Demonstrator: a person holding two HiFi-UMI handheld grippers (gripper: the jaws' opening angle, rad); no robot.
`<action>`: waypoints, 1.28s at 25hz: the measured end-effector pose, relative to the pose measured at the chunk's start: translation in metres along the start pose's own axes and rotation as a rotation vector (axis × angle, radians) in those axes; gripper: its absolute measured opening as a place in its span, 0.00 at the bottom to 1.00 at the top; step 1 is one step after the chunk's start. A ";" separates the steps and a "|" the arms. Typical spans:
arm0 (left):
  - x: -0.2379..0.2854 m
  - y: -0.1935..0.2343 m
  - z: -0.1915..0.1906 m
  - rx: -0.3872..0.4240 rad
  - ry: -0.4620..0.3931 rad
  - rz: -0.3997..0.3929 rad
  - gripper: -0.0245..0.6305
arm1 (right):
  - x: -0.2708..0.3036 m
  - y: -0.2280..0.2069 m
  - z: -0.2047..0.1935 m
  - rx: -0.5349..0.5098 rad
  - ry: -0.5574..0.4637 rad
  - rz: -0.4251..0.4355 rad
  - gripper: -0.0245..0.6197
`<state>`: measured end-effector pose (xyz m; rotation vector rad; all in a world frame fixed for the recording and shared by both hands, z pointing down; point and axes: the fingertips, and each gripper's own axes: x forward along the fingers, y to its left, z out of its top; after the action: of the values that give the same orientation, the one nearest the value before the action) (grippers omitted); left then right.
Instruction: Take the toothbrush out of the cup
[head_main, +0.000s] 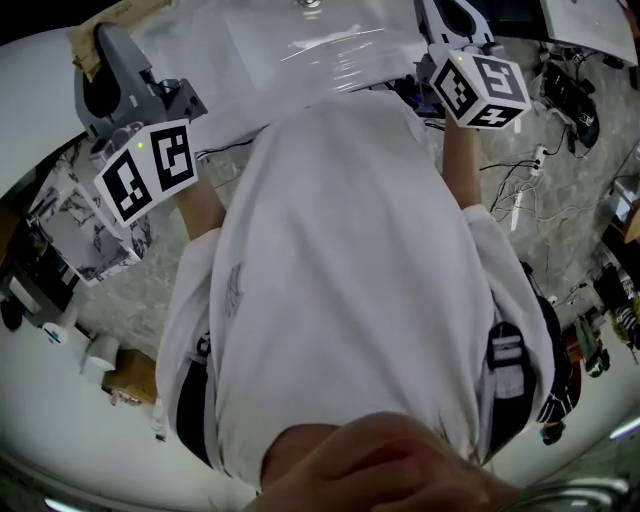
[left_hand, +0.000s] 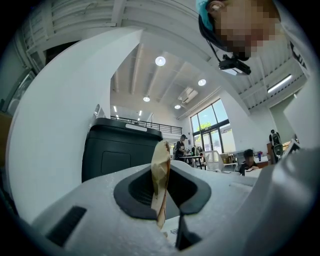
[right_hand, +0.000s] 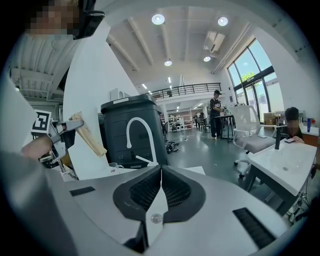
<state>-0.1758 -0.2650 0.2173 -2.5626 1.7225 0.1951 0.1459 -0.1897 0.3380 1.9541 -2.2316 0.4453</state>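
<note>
In the right gripper view a tall black bin (right_hand: 131, 135) stands left of centre, a white curved faucet (right_hand: 138, 129) before it. At the right edge are a white desk (right_hand: 292, 170) and a white chair (right_hand: 257, 144); a person (right_hand: 216, 114) stands far behind. In the head view, cables (head_main: 517, 205) lie on the floor (head_main: 560, 230) at the right

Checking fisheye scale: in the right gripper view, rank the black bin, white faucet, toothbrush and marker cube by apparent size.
1. black bin
2. toothbrush and white faucet, too alike to split; the toothbrush is nearer the camera
3. marker cube
</note>
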 end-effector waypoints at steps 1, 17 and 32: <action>-0.001 -0.002 -0.001 -0.001 0.004 -0.005 0.12 | -0.001 0.000 -0.001 0.001 0.000 -0.001 0.06; -0.019 -0.021 -0.002 0.001 0.027 -0.060 0.12 | -0.009 0.003 0.001 0.015 -0.022 0.000 0.06; -0.033 -0.032 -0.008 -0.036 0.066 -0.097 0.12 | -0.013 0.012 -0.003 0.022 -0.017 -0.003 0.06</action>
<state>-0.1583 -0.2236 0.2290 -2.7003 1.6242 0.1405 0.1355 -0.1753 0.3354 1.9789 -2.2438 0.4569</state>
